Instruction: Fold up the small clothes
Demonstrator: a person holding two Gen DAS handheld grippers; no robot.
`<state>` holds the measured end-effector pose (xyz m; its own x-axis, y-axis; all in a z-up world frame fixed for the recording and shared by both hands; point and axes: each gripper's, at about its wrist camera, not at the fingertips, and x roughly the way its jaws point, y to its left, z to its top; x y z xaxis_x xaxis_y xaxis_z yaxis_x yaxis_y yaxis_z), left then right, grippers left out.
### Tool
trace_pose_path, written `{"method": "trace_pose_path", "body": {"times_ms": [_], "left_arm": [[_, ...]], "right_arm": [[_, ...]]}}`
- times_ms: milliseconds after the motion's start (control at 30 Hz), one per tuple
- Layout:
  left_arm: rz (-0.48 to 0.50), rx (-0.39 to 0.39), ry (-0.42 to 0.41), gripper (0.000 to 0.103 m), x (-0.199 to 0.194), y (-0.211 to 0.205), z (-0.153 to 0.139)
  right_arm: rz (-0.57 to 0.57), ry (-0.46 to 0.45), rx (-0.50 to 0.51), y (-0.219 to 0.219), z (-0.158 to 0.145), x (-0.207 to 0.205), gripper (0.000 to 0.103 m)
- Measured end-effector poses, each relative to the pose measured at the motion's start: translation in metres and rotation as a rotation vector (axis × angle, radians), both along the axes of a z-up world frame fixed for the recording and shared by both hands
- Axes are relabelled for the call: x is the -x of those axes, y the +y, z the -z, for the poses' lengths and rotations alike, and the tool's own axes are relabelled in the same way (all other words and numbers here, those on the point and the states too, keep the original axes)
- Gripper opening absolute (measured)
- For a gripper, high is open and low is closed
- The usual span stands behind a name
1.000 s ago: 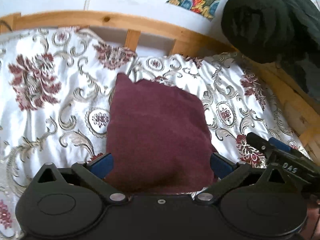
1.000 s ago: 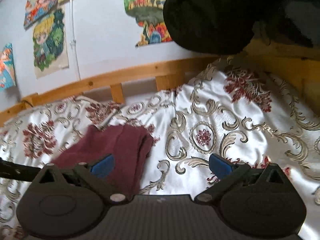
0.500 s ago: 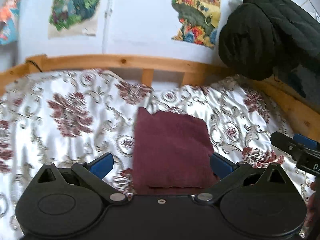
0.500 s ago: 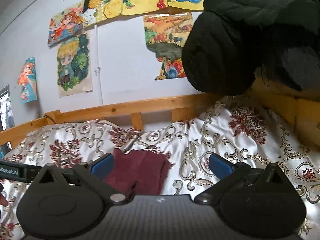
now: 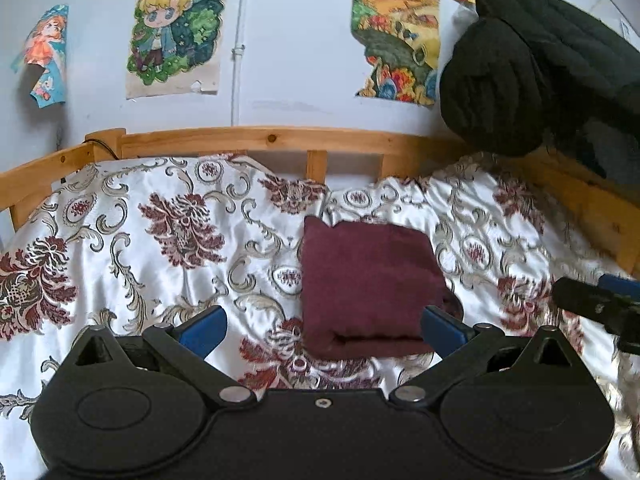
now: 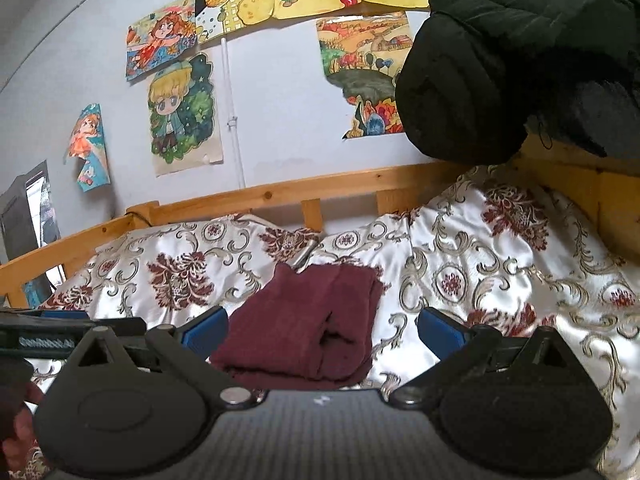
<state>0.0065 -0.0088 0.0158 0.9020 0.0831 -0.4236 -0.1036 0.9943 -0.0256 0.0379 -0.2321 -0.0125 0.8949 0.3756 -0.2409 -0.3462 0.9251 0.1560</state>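
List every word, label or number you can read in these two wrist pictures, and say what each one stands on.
"GenRobot.AI", as best it reads, faint and blurred: on the side of the left gripper, seen in the right wrist view.
Too blurred to read: pale marks on the black body of the right gripper, in the left wrist view.
No text shows on the colourful wall drawings or the folded maroon cloth.
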Motion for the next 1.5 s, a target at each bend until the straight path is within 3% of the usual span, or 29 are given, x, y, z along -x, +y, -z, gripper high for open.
{"method": "trace_pose_path", "body": {"times_ms": [200,567,867,1500], "left_arm": [[0.038,0.014,0.021,0.102,-0.002,0.005,0.019],[0.027,0.067,0.092,0.102,-0.021,0.020,0.048],[-0.001,0.076,0.104,0.102,-0.021,0.028,0.052],[0.034,0.048,0.104,0.102,-0.017,0.019,0.052]], "right_arm": [[0.027,-0.003,0.010,0.001,0.013,0.015,0.103],[0.011,0.008,0.018,0.015,0.037,-0.003,0.103],[0.019,0.017,0.020,0.018,0.045,-0.006,0.103],[0.025,0.022,0.021,0.016,0.043,-0.005,0.103]]}}
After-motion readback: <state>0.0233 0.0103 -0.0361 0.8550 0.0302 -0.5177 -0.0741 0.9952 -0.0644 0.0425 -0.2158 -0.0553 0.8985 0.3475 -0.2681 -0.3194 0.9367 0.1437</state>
